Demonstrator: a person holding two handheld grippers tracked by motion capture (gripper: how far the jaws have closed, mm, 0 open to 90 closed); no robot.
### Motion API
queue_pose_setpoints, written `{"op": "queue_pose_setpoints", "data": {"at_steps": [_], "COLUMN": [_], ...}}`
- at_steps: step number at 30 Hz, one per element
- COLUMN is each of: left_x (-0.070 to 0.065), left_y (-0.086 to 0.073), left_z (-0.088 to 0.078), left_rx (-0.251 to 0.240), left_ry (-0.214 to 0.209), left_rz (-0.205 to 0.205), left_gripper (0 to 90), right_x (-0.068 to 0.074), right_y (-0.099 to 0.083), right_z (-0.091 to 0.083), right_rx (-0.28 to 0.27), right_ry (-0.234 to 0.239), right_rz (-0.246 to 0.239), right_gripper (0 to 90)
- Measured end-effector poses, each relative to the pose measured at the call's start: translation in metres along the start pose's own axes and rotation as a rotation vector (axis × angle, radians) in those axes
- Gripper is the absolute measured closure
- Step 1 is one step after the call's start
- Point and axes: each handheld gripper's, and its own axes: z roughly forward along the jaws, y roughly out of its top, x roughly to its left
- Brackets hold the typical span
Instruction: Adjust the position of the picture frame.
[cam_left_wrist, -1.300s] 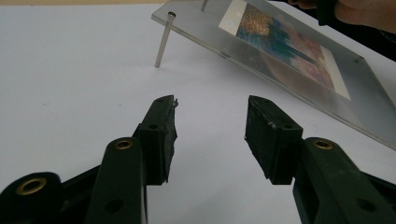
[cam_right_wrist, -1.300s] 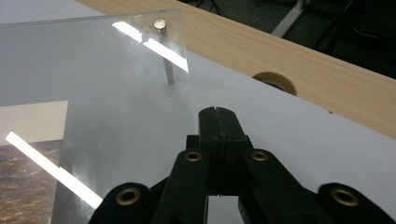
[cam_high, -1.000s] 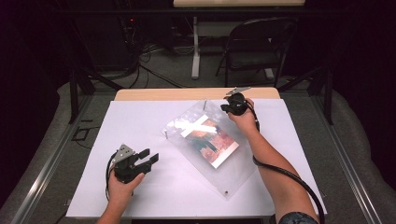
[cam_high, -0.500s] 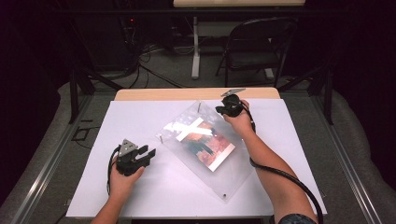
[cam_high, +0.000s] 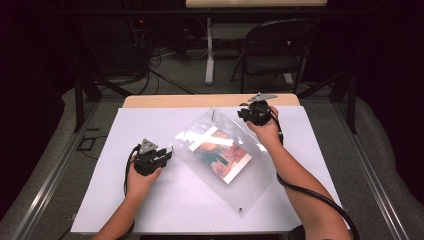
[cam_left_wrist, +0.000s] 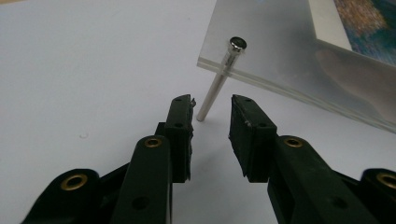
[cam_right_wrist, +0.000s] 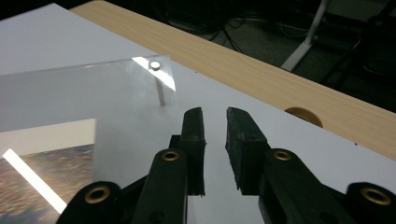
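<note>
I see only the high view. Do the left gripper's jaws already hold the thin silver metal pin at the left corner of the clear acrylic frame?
Observer: Not yet. The left gripper has just been closing its jaws, but the thin silver metal pin stands at their tips, and neither jaw presses it.
Operator: And the right gripper?
Observer: The right gripper has just been opening its jaws; nothing is between them, close to the clear acrylic frame.
</note>
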Motion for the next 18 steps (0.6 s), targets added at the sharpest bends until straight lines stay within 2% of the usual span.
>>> {"op": "queue_pose_setpoints", "data": {"at_steps": [1, 4, 8, 9, 10, 11, 18], "left_x": [0.000, -0.001, 0.000, 0.001, 0.001, 0.002, 0.001], "left_y": [0.002, 0.003, 0.004, 0.005, 0.005, 0.006, 0.009], "left_z": [0.005, 0.012, 0.016, 0.018, 0.018, 0.019, 0.025], "left_rx": [0.003, 0.014, 0.021, 0.019, 0.019, 0.017, 0.023], "left_ry": [-0.003, -0.004, 0.007, 0.003, 0.003, 0.000, -0.006], "left_rz": [-0.002, 0.007, 0.018, 0.025, 0.025, 0.025, 0.059], "left_gripper": [68.9, 69.2, 70.0, 70.5, 70.7, 71.3, 74.4], "right_x": [0.004, 0.008, 0.011, 0.013, 0.013, 0.015, 0.020], "right_y": [-0.003, -0.008, -0.015, -0.020, -0.020, -0.026, -0.046], "right_z": [-0.009, -0.022, -0.036, -0.046, -0.046, -0.054, -0.079], "right_rx": [-0.017, -0.035, -0.056, -0.076, -0.076, -0.085, -0.114], "right_ry": [0.004, 0.018, 0.037, 0.053, 0.053, 0.064, 0.082], "right_rz": [-0.015, -0.030, -0.018, -0.011, -0.011, -0.006, 0.016], "right_gripper": [76.5, 76.3, 76.2, 76.2, 76.2, 76.3, 75.4]}}
